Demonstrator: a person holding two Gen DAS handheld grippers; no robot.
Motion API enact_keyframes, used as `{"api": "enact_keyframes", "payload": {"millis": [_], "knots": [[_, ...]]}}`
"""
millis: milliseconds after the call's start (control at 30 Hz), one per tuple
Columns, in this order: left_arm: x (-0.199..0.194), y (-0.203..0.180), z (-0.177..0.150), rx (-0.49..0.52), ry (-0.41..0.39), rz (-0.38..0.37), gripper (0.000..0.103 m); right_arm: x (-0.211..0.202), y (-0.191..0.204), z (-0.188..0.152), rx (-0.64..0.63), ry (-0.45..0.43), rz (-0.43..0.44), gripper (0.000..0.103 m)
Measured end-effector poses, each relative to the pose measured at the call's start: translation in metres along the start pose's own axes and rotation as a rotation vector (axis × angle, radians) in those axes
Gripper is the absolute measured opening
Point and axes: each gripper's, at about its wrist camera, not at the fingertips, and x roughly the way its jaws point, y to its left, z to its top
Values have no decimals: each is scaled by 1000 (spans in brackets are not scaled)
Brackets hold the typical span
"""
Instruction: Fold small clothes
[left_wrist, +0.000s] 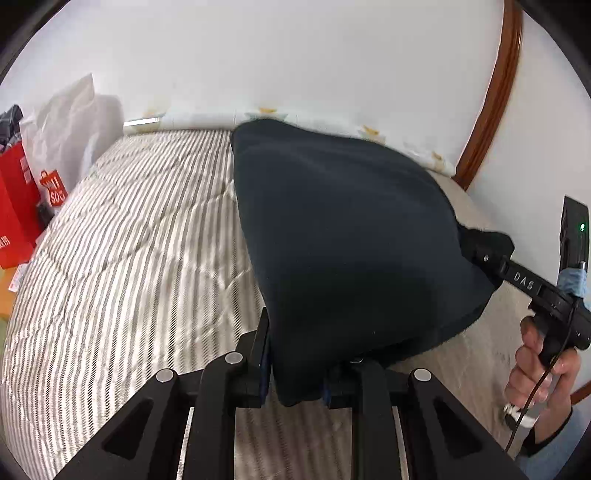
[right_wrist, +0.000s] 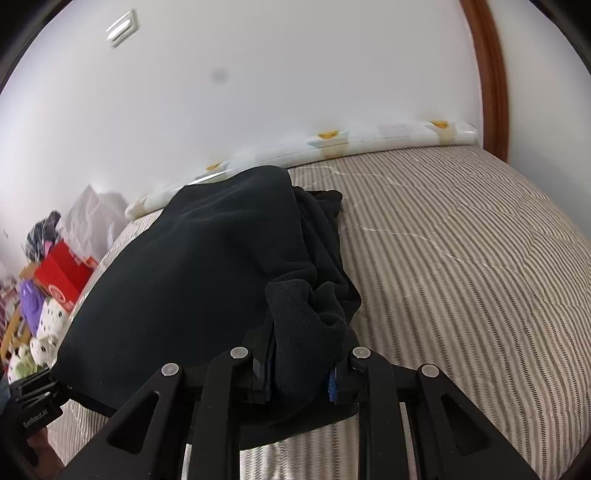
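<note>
Dark cloth, a navy garment (left_wrist: 343, 236), hangs stretched between my two tongs above the bed (left_wrist: 122, 236), its far end draped down toward the bed's far edge by the wall. My left tongs (left_wrist: 295, 369) are clamped on one near corner. My right tongs (right_wrist: 301, 363) are clamped on a bunched, thicker wad of the same garment, perhaps a sleeve or cuff.

That wad is the main risk, I judge: gripping several layers unevenly, some may slip out as I carry the fold over, leaving a crooked edge. If I pull the two tongs apart too hard, the left corner could slide free; too slack, and the middle sags and creases on landing. Loose folds trailing on the right side may tuck under and spoil the shape.

The bed carries a quilted cover in grey and cream stripes, soft enough to drag on the cloth. A white wall (right_wrist: 295, 74) runs behind, with a wooden frame (right_wrist: 487, 74) at the right and red bags (left_wrist: 14, 206) past the bed's left edge.
</note>
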Motion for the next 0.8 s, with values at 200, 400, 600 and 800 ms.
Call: {"api": "enact_keyframes", "payload": {"millis": [200, 400, 600, 800], "knots": [[3, -4, -15, 62, 18, 22, 21, -23, -24, -11, 35, 23, 52, 24], [-3, 3, -20, 57, 55, -32, 25, -61, -20, -12, -49, 10, 19, 28], [-28, 15, -38, 35, 40, -111, 44, -65, 4, 4, -123, -71, 11, 28], [-68, 5, -37, 81, -69, -112, 55, -29, -2, -2, -90, -26, -63, 7]]}}
